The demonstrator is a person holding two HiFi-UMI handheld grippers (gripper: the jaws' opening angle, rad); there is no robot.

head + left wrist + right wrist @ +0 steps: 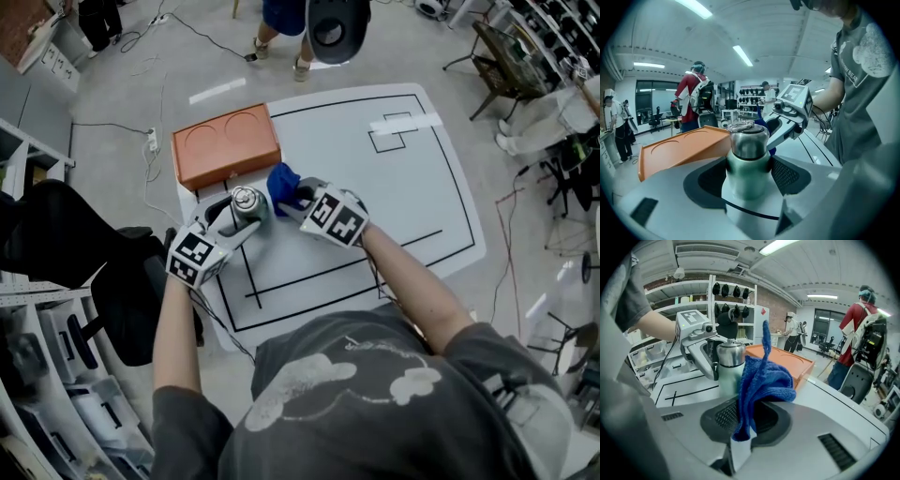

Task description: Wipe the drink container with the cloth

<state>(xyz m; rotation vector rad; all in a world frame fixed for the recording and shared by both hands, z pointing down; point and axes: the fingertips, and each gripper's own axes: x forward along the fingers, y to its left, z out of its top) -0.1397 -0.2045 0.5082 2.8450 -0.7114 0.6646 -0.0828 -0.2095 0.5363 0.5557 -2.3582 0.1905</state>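
A green bottle with a steel cap stands upright on the white table, and my left gripper is shut on its body. In the left gripper view the bottle sits between both pads. My right gripper is shut on a blue cloth, just right of the bottle. In the right gripper view the cloth hangs bunched from the jaws, right up against the bottle, and hides part of its side. The left gripper shows behind it.
An orange tray with two round hollows lies at the table's far left corner, just behind the bottle. White tape marks the far side of the table. A person stands beyond it. A black chair and shelves are to my left.
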